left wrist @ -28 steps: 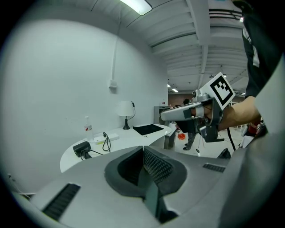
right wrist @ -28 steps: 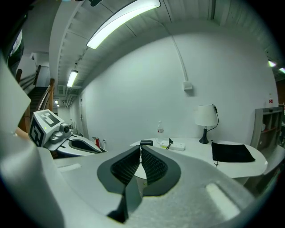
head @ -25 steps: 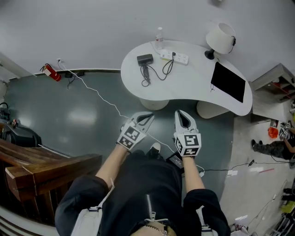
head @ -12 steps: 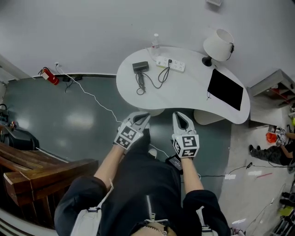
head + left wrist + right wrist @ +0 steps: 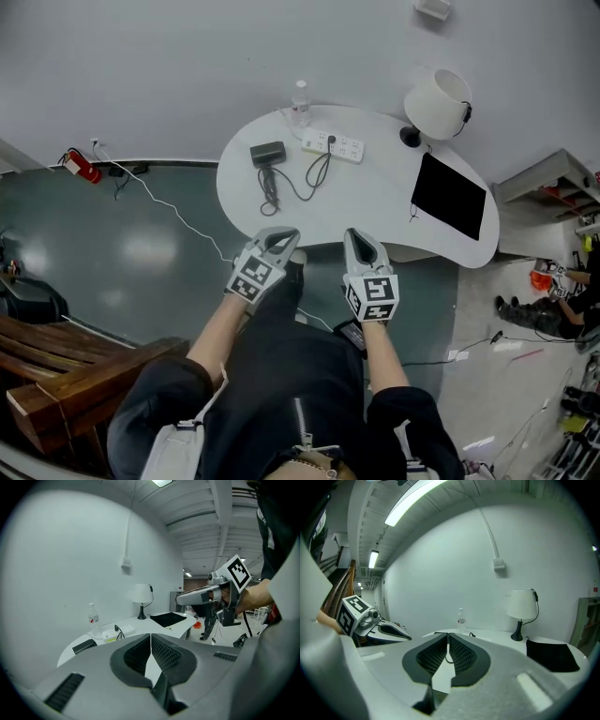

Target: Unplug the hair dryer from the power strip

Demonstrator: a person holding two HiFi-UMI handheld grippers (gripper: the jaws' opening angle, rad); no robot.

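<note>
You wear a black short-sleeved top (image 5: 281,375) with a central zip (image 5: 302,417), and pale straps (image 5: 186,439) sit at your shoulders. Each hand carries pale grey tongs, the left tongs (image 5: 280,236) and the right tongs (image 5: 355,236), each a tapered shell lined with black ribbed pads (image 5: 164,653). A white cube (image 5: 251,277) printed with black square markers sits at the rear of each.
</note>
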